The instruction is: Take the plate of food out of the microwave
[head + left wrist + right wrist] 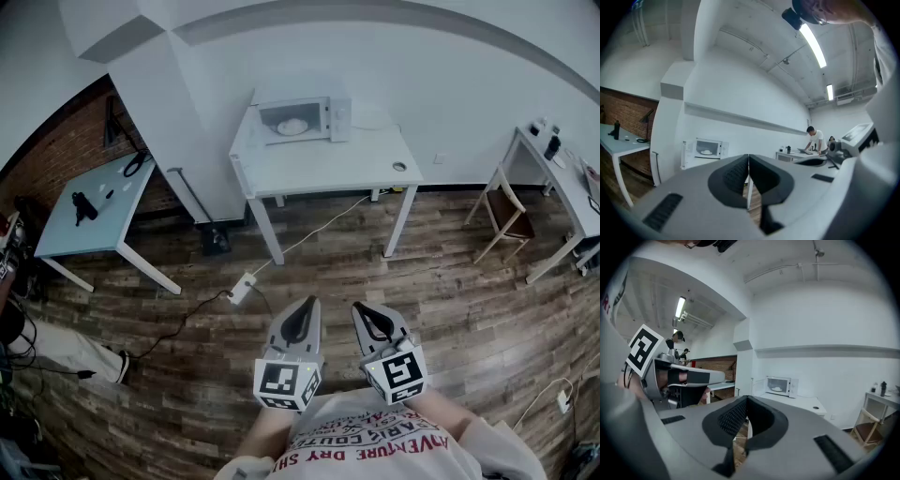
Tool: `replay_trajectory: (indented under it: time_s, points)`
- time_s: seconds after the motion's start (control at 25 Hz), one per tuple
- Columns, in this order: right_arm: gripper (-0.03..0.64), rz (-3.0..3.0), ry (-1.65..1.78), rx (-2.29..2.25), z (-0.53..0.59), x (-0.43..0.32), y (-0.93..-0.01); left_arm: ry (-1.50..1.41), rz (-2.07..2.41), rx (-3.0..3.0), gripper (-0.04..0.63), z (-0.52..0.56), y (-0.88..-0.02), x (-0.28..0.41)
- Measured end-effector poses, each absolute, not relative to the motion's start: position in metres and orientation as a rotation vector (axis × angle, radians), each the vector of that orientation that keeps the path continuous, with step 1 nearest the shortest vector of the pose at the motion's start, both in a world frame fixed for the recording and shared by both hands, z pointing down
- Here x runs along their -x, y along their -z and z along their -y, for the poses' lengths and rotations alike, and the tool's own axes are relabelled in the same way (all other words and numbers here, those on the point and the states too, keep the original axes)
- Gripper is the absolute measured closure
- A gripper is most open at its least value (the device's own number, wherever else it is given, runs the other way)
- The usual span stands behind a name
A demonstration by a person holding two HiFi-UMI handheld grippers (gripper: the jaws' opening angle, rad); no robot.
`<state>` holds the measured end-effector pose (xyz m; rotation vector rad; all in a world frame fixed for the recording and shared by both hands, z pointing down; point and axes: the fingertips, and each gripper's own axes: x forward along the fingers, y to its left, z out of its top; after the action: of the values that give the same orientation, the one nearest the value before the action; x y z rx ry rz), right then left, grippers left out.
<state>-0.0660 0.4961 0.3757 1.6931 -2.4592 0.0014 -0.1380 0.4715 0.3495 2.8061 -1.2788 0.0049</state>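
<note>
My left tongs (pixel 302 316) and right tongs (pixel 368 317) were both closed on nothing, well away from the white plate of food (pixel 292 127) inside the white microwave (pixel 339 116) on the white counter (pixel 328 167).

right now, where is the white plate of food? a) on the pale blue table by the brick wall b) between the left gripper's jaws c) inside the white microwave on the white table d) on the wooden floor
c: the white plate of food shows inside the cavity of the white microwave, which stands at the back of the white table against the far wall.
</note>
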Motion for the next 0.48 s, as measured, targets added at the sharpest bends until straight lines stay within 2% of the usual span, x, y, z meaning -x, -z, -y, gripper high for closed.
replay_trajectory:
  time_s: [0.48]
  points:
    - [0.607,2.476,-0.040,-1.711,-0.4926,0.0660,-0.3773,-0.021,1.283,-2.779,0.588,-0.4682,-0.3550,0.1440]
